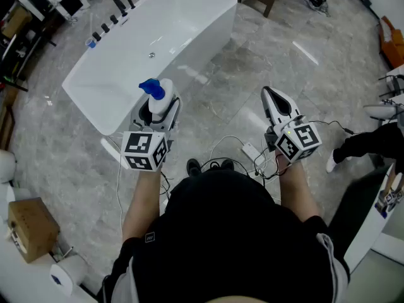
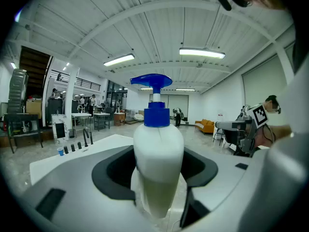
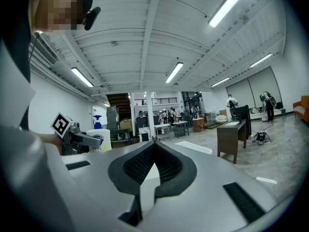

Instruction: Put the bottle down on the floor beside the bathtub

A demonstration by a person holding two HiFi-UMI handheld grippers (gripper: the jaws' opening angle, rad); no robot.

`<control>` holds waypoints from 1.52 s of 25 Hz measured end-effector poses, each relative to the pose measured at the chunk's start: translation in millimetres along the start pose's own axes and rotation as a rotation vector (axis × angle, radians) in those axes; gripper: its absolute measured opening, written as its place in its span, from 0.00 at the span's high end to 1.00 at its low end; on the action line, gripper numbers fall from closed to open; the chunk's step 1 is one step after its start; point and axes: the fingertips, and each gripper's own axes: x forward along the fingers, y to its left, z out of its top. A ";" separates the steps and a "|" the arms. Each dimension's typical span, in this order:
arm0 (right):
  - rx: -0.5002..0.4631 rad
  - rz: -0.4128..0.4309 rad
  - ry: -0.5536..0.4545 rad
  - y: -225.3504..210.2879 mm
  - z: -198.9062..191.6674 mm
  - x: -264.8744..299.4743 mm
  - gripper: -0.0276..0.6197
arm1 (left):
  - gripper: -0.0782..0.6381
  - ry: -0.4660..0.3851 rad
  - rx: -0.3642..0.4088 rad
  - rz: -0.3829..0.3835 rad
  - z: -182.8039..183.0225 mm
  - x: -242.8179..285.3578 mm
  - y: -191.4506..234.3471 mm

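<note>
Looking down, I saw the bathtub (image 1: 95, 113) ahead. My left gripper (image 1: 158, 111) pinched the bottle (image 2: 158, 153) upright above the floor (image 1: 252, 62) beside it, long axis vertical, spout (image 2: 150, 80) pointing left. My right gripper (image 3: 154, 146) was pressed together, empty.

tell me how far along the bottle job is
Done: the pump bottle is picked up, upright in the left claw. In hand: it is held above the floor near the bathtub corner. Left: lower it onto the floor beside the bathtub and release. The right claw is shut and empty.
</note>
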 end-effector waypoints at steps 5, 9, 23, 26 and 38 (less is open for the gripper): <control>0.009 0.020 0.014 3.6 -0.6 -8.0 0.91 | 0.51 0.002 -0.016 0.006 0.2 -6.3 -9.7; 0.016 0.018 0.009 -3.0 4.2 -18.6 0.91 | 0.51 0.010 -0.033 0.009 -5.2 -4.7 -21.7; 0.071 0.043 -0.049 -61.5 -3.6 -96.2 0.91 | 0.51 0.023 0.017 -0.042 0.8 21.4 -104.6; 0.104 0.050 -0.037 -69.3 -12.4 -106.4 0.91 | 0.51 0.034 0.008 -0.062 -2.8 34.3 -117.9; 0.169 -0.003 0.018 -122.8 -19.7 -80.4 0.91 | 0.51 0.080 -0.060 -0.110 -21.8 107.7 -122.6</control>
